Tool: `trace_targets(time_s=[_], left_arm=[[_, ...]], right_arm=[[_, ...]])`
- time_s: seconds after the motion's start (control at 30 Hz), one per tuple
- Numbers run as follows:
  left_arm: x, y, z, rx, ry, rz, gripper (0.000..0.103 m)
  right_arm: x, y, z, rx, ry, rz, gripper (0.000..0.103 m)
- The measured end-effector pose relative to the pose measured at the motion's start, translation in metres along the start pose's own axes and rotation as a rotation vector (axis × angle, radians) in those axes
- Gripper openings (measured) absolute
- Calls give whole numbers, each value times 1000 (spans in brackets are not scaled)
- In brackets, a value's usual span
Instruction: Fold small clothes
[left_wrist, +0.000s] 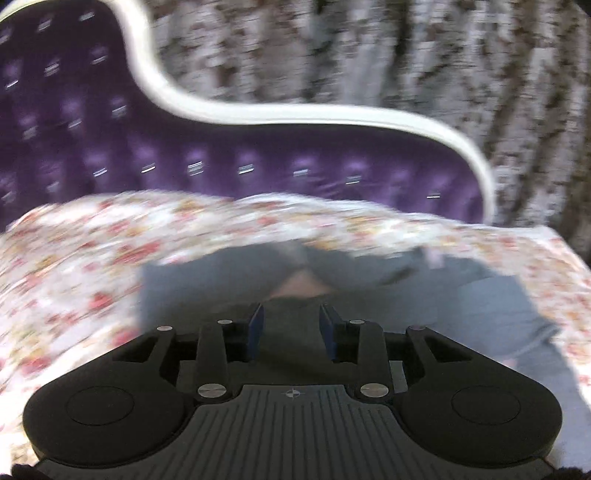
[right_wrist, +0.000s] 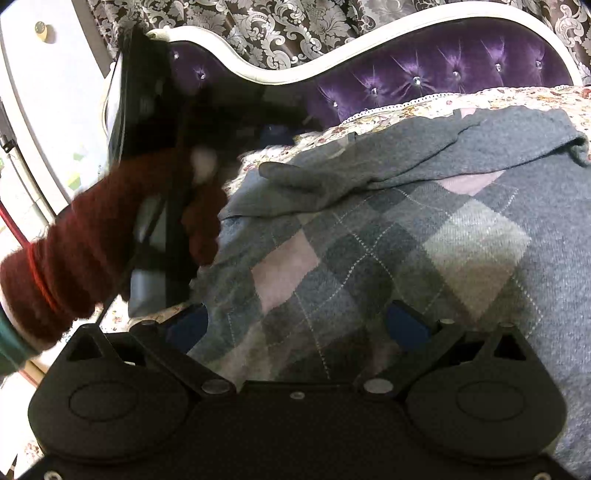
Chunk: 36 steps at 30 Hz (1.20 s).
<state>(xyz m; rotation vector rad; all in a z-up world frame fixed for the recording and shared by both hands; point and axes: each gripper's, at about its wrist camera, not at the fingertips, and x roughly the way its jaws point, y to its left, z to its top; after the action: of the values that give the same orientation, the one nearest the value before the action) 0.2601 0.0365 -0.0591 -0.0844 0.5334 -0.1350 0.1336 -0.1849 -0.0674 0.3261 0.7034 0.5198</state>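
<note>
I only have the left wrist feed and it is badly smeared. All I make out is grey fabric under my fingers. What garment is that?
Observer: The right wrist view shows a grey argyle sweater with pink and pale diamonds, lying on the floral bedspread.
Operator: Is any part folded yet?
Observer: One plain grey sleeve lies across the upper part of the sweater.
Operator: Where is the right gripper?
Observer: The right gripper is low over the sweater's near edge, jaws wide apart, with fabric between them but not pinched.
Operator: Can you see my left gripper?
Observer: Yes, blurred, at the sweater's left edge, held by a hand in a dark red glove.
</note>
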Motion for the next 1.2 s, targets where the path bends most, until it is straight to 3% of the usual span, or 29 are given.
trace_targets(time_s=[0.13,0.3,0.4,0.47,0.57,0.7,0.8,0.9,1.2], left_arm=[[9,31,-14,-93,50,66,35],[2,38,-25,-70,5,47,39],[0,42,-31,-105,-11,16,39],[2,50,-31,-150,-11,-17,39],[3,56,-33,-184,-13,-43,39],[4,54,-32,-175,-10,-36,39],[4,55,-32,-183,-11,-46,40],[4,59,-32,-194,-7,-61,40],[5,59,-30,-180,-5,-89,50]], right_arm=[[2,2,0,-16,8,-13,102],[4,6,4,-31,31,-26,102],[3,4,13,-12,65,-13,101],[-1,-2,27,21,73,6,89],[-14,-17,53,63,13,-2,89],[-15,-44,95,72,-47,-77,89],[5,-73,123,69,-71,-151,83],[33,-107,143,145,-64,-170,74],[87,-142,160,200,-58,-227,71]])
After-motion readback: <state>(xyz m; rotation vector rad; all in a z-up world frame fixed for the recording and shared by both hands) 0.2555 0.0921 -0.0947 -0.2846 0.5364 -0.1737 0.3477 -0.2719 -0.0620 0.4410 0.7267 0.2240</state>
